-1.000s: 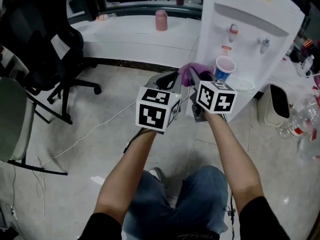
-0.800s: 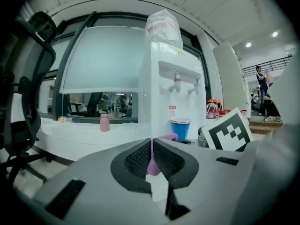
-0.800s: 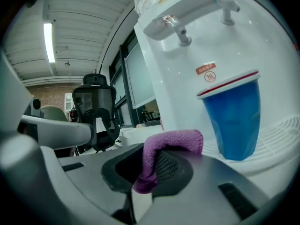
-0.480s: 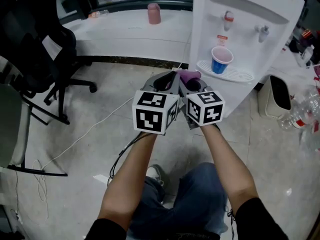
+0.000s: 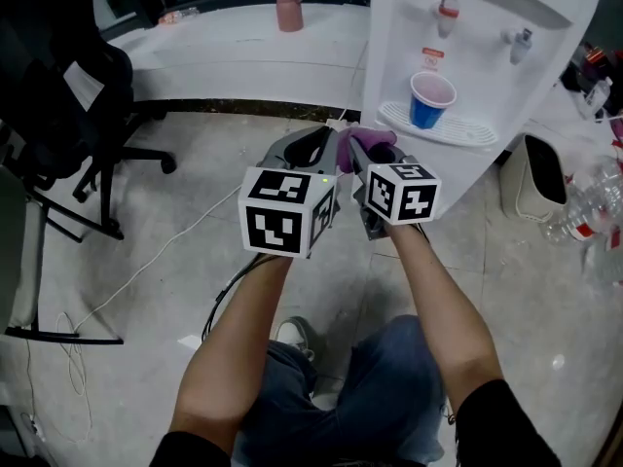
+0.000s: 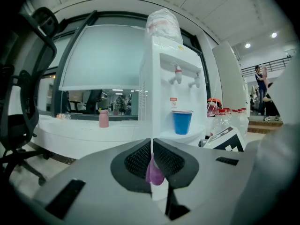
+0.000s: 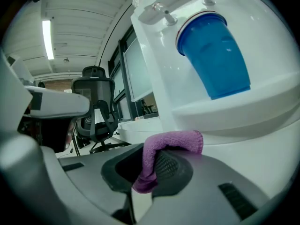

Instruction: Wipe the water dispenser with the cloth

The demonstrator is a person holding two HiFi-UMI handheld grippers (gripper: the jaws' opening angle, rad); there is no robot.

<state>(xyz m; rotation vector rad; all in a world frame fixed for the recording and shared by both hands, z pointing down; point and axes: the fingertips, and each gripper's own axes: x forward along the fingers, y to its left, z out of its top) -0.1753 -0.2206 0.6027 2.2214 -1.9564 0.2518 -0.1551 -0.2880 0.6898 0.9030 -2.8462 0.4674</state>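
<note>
The white water dispenser (image 5: 487, 27) stands at the upper right, with a blue paper cup (image 5: 429, 100) on its drip tray (image 5: 458, 136). Both grippers are held side by side just in front of it. A purple cloth (image 5: 358, 145) sits at their tips. My left gripper (image 5: 328, 148) is shut, with a fold of the cloth (image 6: 154, 173) pinched between its jaws. My right gripper (image 5: 370, 154) is shut on the cloth (image 7: 161, 146), which drapes over one pad close below the tray and the cup (image 7: 215, 55). In the left gripper view the dispenser (image 6: 173, 50) stands ahead.
A black office chair (image 5: 68, 95) stands at the left on a tiled floor with loose cables (image 5: 146, 270). A pink bottle (image 5: 288, 11) stands on the white curved counter (image 5: 243, 61). Plastic bottles (image 5: 584, 222) and a small bin (image 5: 543, 197) are right of the dispenser.
Both grippers have drawn a little back from the dispenser and closed in on each other. The cloth has come away from the dispenser's front with them.
</note>
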